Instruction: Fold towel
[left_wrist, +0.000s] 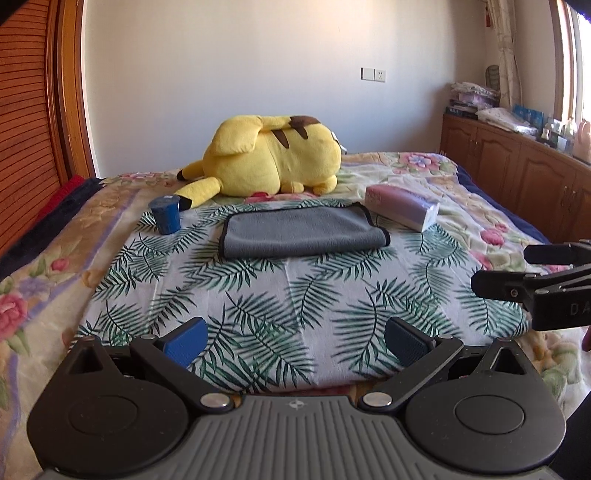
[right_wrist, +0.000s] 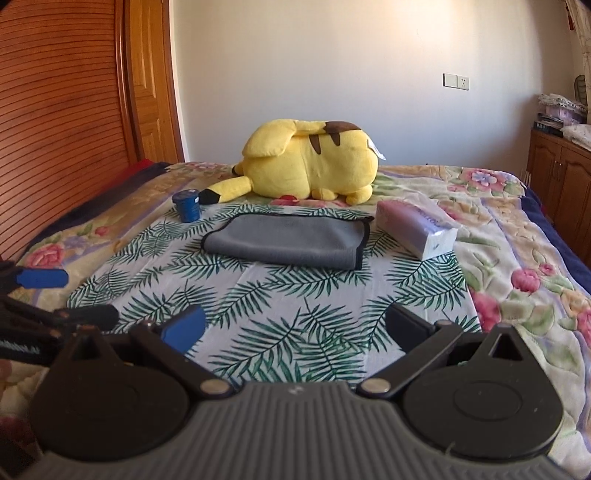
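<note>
The grey microfibre towel with black edging (left_wrist: 303, 230) is lying folded on the palm-leaf-print cloth (left_wrist: 295, 295) spread over the floral bed (left_wrist: 44, 288), its long axis running left to right across both views. A small dark blue cup (left_wrist: 167, 214) is standing to its left, a pink and white tissue pack (left_wrist: 402, 206) is lying just to its right, with print too small to read, and a yellow plush toy (left_wrist: 273, 155) is resting behind. The left hand-held gripper (left_wrist: 295, 341) is hovering near the cloth's front edge, jaws spread wide, gripping nothing. The right hand-held gripper (right_wrist: 295, 328) is likewise spread wide and empty, well apart from the towel.
</note>
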